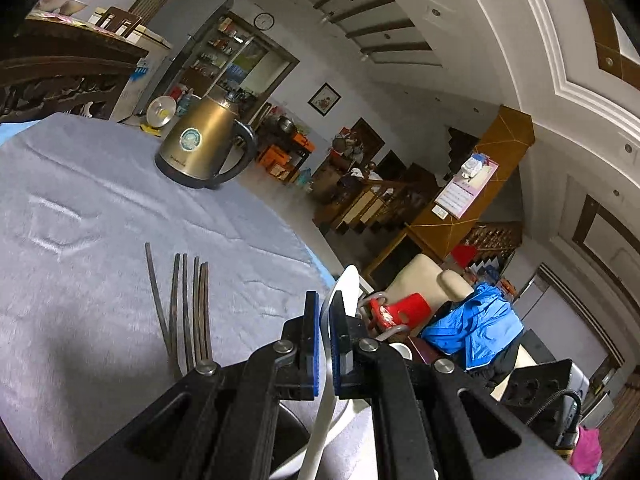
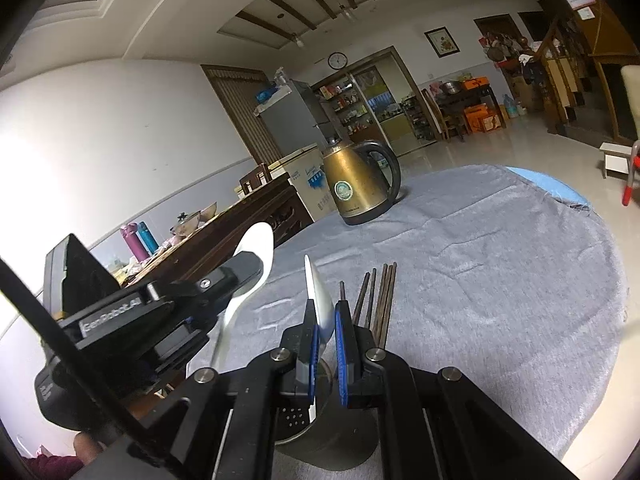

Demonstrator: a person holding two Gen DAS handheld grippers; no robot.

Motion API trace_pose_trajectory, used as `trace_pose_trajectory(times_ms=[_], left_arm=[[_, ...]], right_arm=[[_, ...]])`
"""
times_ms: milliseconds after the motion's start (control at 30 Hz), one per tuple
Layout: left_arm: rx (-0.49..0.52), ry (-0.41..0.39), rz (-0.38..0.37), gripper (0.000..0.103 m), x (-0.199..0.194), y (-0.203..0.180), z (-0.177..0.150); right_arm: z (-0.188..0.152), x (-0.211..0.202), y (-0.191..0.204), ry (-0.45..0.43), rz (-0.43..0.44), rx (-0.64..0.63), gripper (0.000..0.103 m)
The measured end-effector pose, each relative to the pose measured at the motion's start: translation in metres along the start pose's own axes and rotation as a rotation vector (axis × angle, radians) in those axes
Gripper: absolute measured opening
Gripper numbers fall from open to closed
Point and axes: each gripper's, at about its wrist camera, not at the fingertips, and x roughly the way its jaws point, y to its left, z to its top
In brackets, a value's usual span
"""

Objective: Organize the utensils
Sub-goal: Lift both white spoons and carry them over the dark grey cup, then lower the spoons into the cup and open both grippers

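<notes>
My left gripper [image 1: 325,300] is shut on a white spoon [image 1: 354,284], whose bowl sticks up past the pads while its handle runs down below the jaws. In the right wrist view that left gripper [image 2: 250,266] shows at the left, spoon bowl [image 2: 256,244] upward. My right gripper [image 2: 325,308] is shut on a second white spoon [image 2: 320,296], seen edge-on. Directly beneath it stands a perforated metal utensil holder [image 2: 332,440]. Several dark chopsticks [image 2: 378,304] lie on the grey tablecloth [image 2: 500,280] just beyond the right gripper, and they also show as chopsticks [image 1: 188,312] left of the left gripper.
A brass-coloured electric kettle [image 2: 360,184] stands at the far side of the round table; the kettle [image 1: 200,144] also appears in the left wrist view. The table's edge [image 2: 600,232] curves off on the right. A chair with a blue jacket [image 1: 476,328] stands beside the table. A hand [image 2: 86,448] holds the left gripper.
</notes>
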Motion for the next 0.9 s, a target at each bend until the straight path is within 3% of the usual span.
trace_pose_trajectory(times_ms=[300, 900], left_arm=[[-0.026, -0.027, 0.042, 0.005, 0.014, 0.018, 0.000], [-0.013, -0.020, 0.010, 0.005, 0.022, 0.030, -0.011]], right_arm=[[-0.002, -0.004, -0.004, 0.003, 0.001, 0.013, 0.008], [-0.003, 0.009, -0.016, 0.061, 0.017, 0.072, 0.010]])
